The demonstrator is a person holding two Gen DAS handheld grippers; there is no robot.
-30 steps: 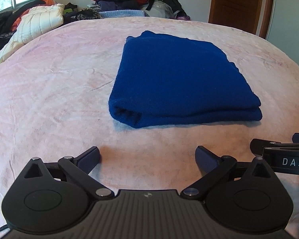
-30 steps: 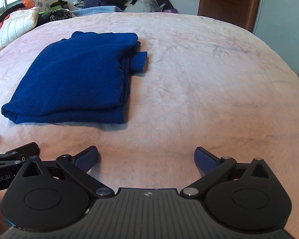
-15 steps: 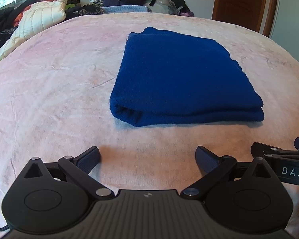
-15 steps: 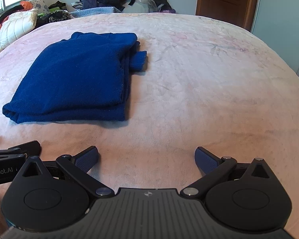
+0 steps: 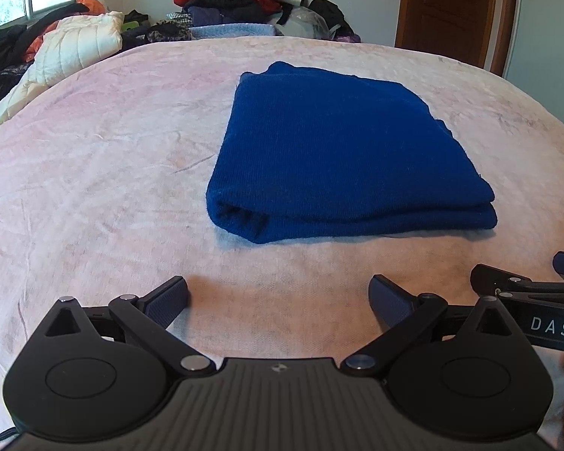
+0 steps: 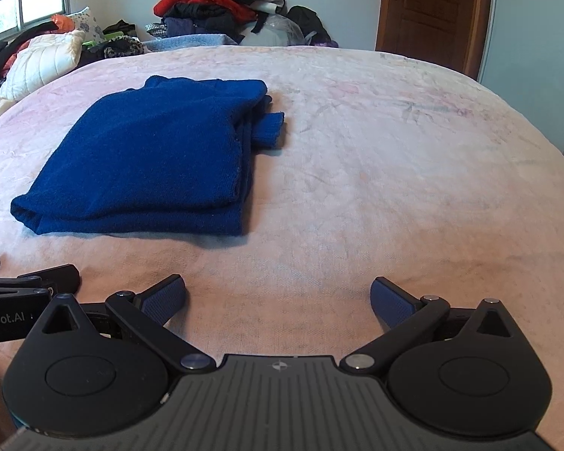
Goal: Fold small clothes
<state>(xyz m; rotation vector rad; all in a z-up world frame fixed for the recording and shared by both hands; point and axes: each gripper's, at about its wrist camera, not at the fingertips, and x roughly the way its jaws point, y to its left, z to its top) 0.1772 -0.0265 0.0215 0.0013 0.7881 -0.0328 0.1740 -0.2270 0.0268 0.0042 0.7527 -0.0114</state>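
A dark blue knit garment (image 5: 338, 150) lies folded into a flat rectangle on the pink bed cover (image 5: 94, 173). In the right wrist view (image 6: 150, 158) a sleeve cuff (image 6: 269, 129) sticks out at its right side. My left gripper (image 5: 278, 300) is open and empty, held above the bed in front of the garment's near edge. My right gripper (image 6: 278, 298) is open and empty, to the right of the garment and nearer than it. Each gripper shows at the edge of the other's view.
A pile of clothes (image 5: 244, 3) lies beyond the far end of the bed. A white quilted jacket (image 5: 71, 49) and dark clothes lie at the far left under a window. A brown door (image 5: 451, 7) stands at the far right.
Both grippers have tilted or drawn back a little, so the garment sits slightly lower in the views. The garment itself has not moved. Both grippers stayed open.
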